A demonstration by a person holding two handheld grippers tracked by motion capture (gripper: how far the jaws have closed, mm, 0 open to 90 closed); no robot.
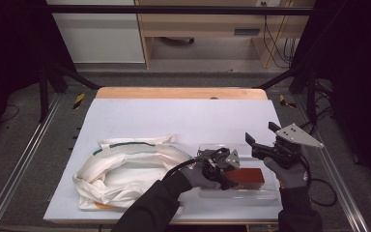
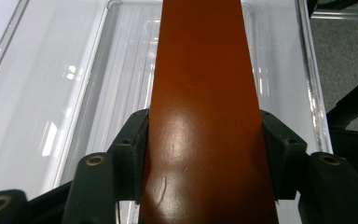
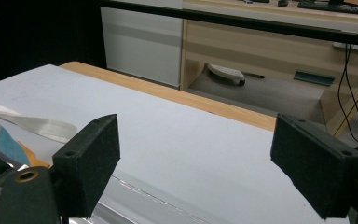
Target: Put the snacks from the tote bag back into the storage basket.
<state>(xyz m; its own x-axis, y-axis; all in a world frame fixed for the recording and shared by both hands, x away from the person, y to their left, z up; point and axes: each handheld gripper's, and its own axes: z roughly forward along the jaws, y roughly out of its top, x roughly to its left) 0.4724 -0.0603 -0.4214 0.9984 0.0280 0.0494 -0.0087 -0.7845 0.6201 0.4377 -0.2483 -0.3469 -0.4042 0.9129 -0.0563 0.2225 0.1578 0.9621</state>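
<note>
Our left tool (image 1: 228, 174) is clamped on the brown block (image 2: 200, 93) over the clear tray (image 1: 270, 193); our right tool (image 1: 261, 137) hangs beside the tray, jaws apart. Next, we judge, lowering and release.

brown block (image 2: 205, 116) cut off top and bottom; cloth bag's (image 1: 125, 169) near edge behind sleeve (image 1: 149, 205)

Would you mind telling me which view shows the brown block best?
The left gripper view: the block runs up its middle, clamped between the left tool's jaws over a clear tray. The high view shows it small, partly behind that tool. The right gripper view looks over the table instead.
</note>
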